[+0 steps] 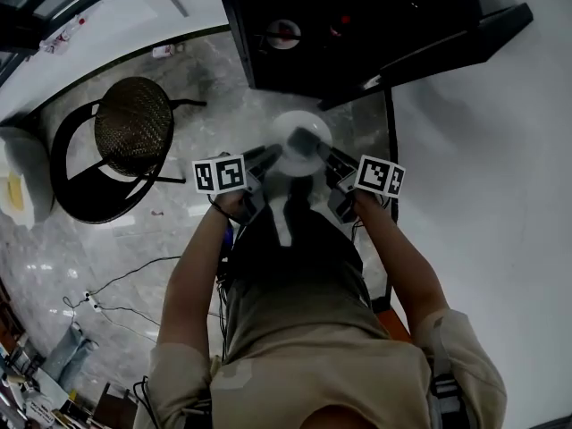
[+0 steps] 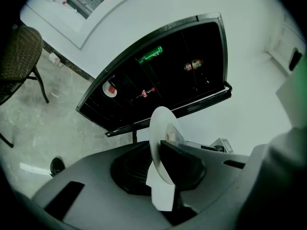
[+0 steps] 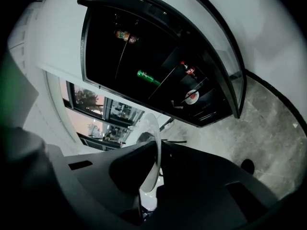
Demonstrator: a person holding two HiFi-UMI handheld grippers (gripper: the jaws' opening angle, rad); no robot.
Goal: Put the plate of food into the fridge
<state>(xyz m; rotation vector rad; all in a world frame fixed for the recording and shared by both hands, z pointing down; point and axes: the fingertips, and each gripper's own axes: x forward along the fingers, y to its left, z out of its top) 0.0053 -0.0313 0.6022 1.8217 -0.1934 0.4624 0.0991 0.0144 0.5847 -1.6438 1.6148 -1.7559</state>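
At ten o'clock in the head view, one wicker chair (image 1: 134, 128) is standing on the marble floor (image 1: 214, 79). Moving right, the left gripper (image 1: 271, 157) is clamping narrowly on the nine o'clock rim of the single white plate (image 1: 299, 130), which is hanging in the air at centre, just in front of the open fridge (image 1: 357, 25). A pale lump on the plate, seen from the left gripper view, is probably the food (image 2: 176, 137), though it is too small to name. The right gripper (image 1: 319, 153) is pinching the opposite rim, its jaws nearly together on the thin edge. At one o'clock, the fridge door (image 1: 447, 47) is standing wide.

Doing this step well is likely meaning keeping both grippers level and moving them as one, so nothing is sliding off, then aiming for a bare shelf clear of the door edge.

Counting: two grippers, one plate, one chair, one fridge. Inside it are four things: one dish (image 2: 110, 88), one small red-topped bottle (image 2: 146, 93), one green bottle (image 2: 151, 54) and one orange-labelled jar (image 2: 193, 65).
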